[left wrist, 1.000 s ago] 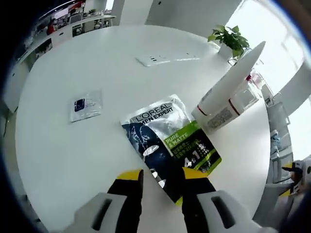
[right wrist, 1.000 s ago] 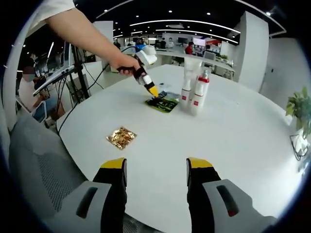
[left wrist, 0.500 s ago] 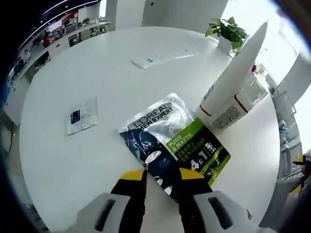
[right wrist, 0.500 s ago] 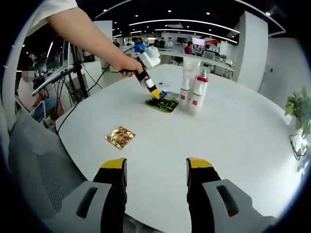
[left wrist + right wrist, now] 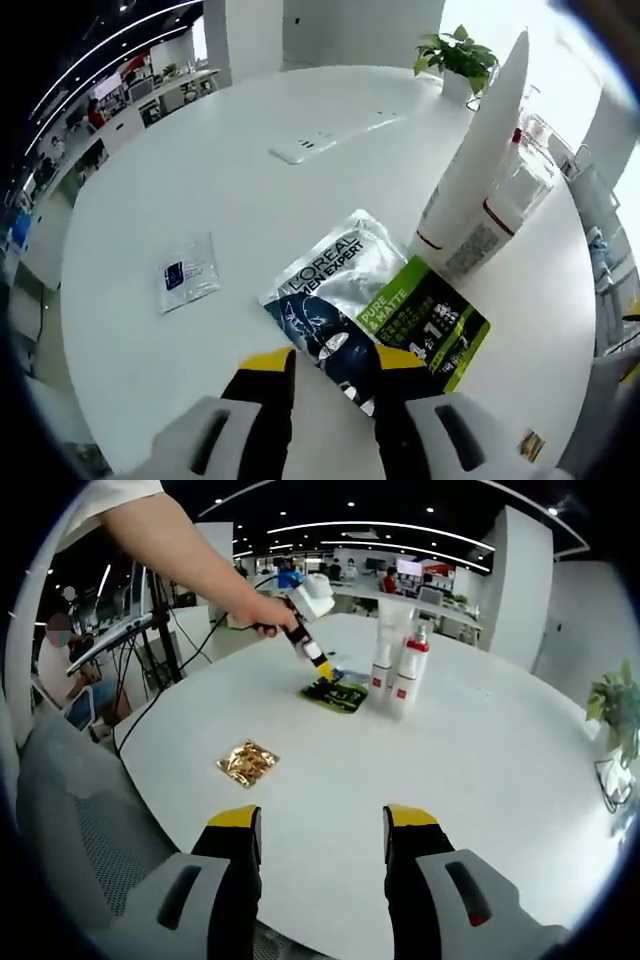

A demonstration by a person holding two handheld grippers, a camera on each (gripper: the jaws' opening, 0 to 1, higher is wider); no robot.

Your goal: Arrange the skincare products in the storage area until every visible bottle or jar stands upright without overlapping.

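Left gripper [image 5: 328, 362]: jaws parted, holding nothing, poised over the near end of the sachet [image 5: 372, 310]; in the right gripper view it [image 5: 326, 671] angled down at that same spot, which reads as lining up a grasp.
Sachet: lay flat on the round white table [image 5: 200, 190], its far right corner just beside the base of the white tube [image 5: 478, 152]; likely the item to be lifted off or squared away.
Tube and bottle: the tube stood upright on its cap, with the red-capped bottle [image 5: 512, 196] touching or just behind it; in the right gripper view both stood far across the table.
Right gripper [image 5: 322, 842]: jaws spread and empty, hovering near the table's near edge, well apart from the products.
Other items: a small clear packet [image 5: 187, 272] lay left of the sachet; a gold packet [image 5: 247, 763] lay nearer the right gripper.
Open room: bare table left of and beyond the sachet; the tube crowded its right side, so a sweep that way could tip it.
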